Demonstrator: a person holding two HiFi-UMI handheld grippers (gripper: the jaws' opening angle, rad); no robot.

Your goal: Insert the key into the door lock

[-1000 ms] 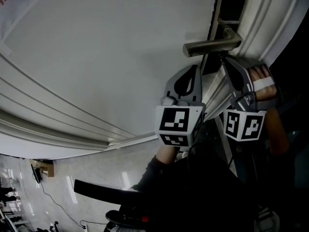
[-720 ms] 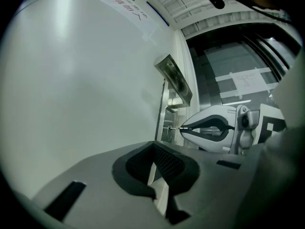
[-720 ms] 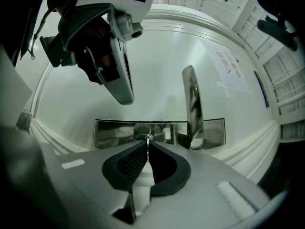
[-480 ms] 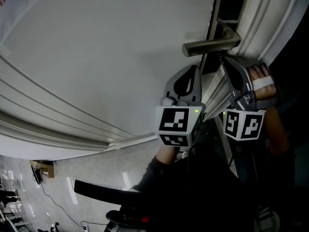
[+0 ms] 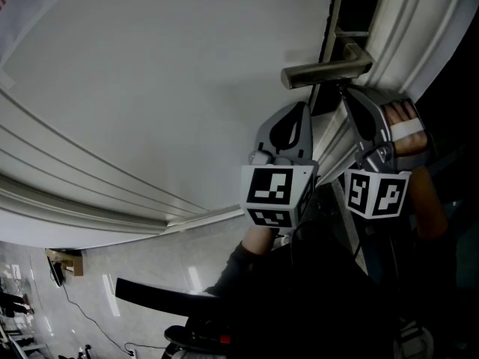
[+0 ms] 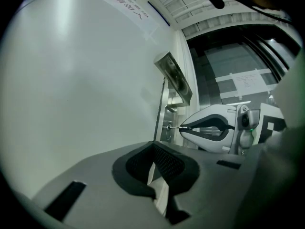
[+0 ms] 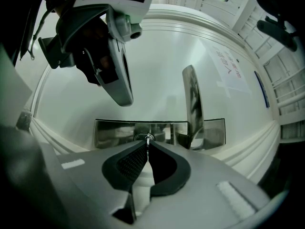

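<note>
The white door [image 5: 165, 88] carries a metal lever handle [image 5: 326, 72]. In the right gripper view a steel lock plate [image 7: 114, 132] holds the lock cylinder [image 7: 143, 138], with the lever handle [image 7: 192, 104] to its right. My right gripper [image 7: 148, 147] is shut on a small metal key [image 7: 148, 140] whose tip sits at the cylinder. From the left gripper view, the right gripper [image 6: 182, 127] holds the key [image 6: 174, 127] level at the lock cylinder [image 6: 167, 126]. My left gripper [image 6: 153, 144] hovers beside it, shut with nothing in it. In the head view, the left gripper [image 5: 303, 107] sits just below the handle and the right gripper [image 5: 346, 90] beside it.
The door frame mouldings [image 5: 419, 28] run along the right side, close behind the right gripper. A person's hand [image 5: 404, 129] holds the right gripper. A glossy floor [image 5: 67, 298] with a cable lies far below. A notice [image 7: 228, 66] is stuck on the door.
</note>
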